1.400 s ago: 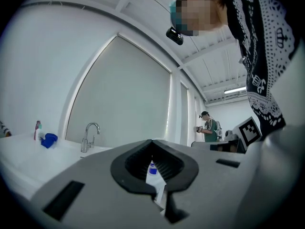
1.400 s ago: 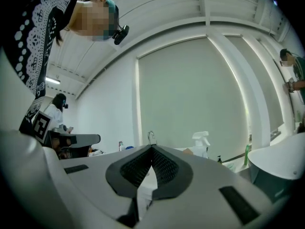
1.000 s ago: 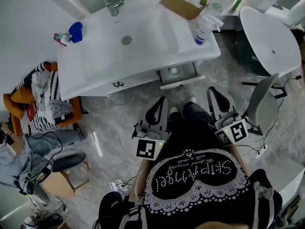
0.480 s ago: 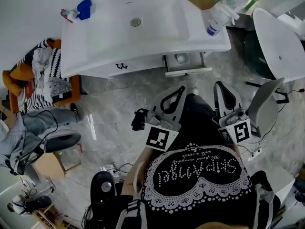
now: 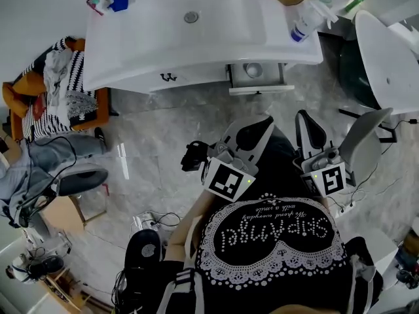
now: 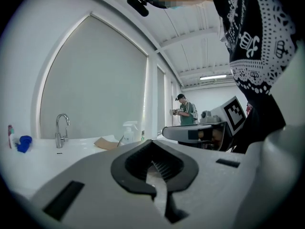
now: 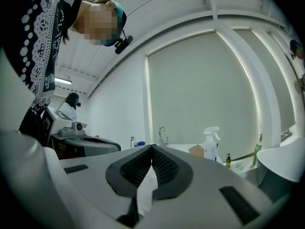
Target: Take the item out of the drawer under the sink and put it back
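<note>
I am holding both grippers close to my body at the lower centre of the head view. My left gripper (image 5: 260, 128) and right gripper (image 5: 306, 122) are both showing jaws pressed together, with nothing between them. Farther up the frame, the drawer (image 5: 258, 89) is standing open under the sink (image 5: 131, 57), and a round pale item (image 5: 253, 70) is lying inside it, well apart from both jaws.

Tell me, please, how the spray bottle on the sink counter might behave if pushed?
The spray bottle stands upright, tall and narrow, so it would probably tip easily. It looks like smooth plastic, likely light and slippery.
</note>
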